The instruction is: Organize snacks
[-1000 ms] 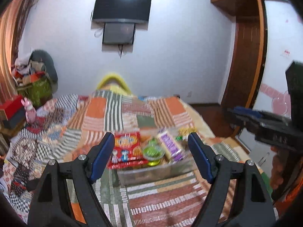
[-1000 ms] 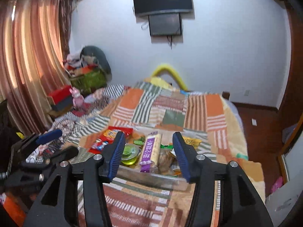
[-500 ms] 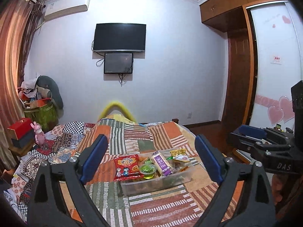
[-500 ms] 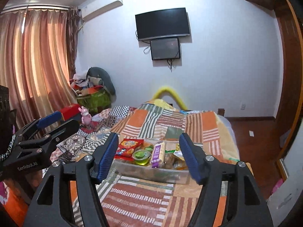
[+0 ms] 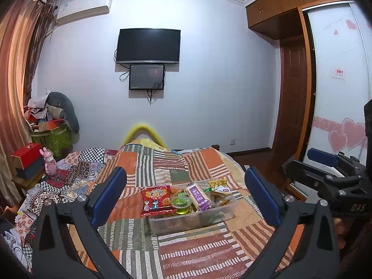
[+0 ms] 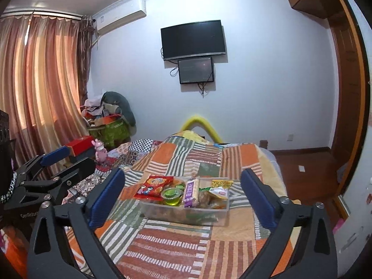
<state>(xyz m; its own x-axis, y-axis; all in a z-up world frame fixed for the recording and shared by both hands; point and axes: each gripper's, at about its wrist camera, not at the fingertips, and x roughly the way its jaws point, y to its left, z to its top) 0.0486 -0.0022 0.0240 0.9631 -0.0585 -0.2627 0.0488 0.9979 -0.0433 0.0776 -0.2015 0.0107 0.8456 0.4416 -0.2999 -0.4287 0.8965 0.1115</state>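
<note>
Both claws have pulled back and up from the bed over the last second — the left claw and the right claw now hang well away from the clear plastic bin, which a moment ago filled the gap between their blue pads. Each claw is spread wide and holds nothing. That retreat, with nothing carried, suggests the sorting is finished or paused, not mid-pick.

Straight ahead of both claws, framed between the pads, the bin sits on the patchwork bedspread. Inside it, from the left claw's side across: a red snack packet propped over the rim, a green jelly cup, a purple-wrapped bar, then yellow and pale packets at the far right. Deeper contents are too murky to name. No snack lies loose on the bedspread near the bin.
</note>
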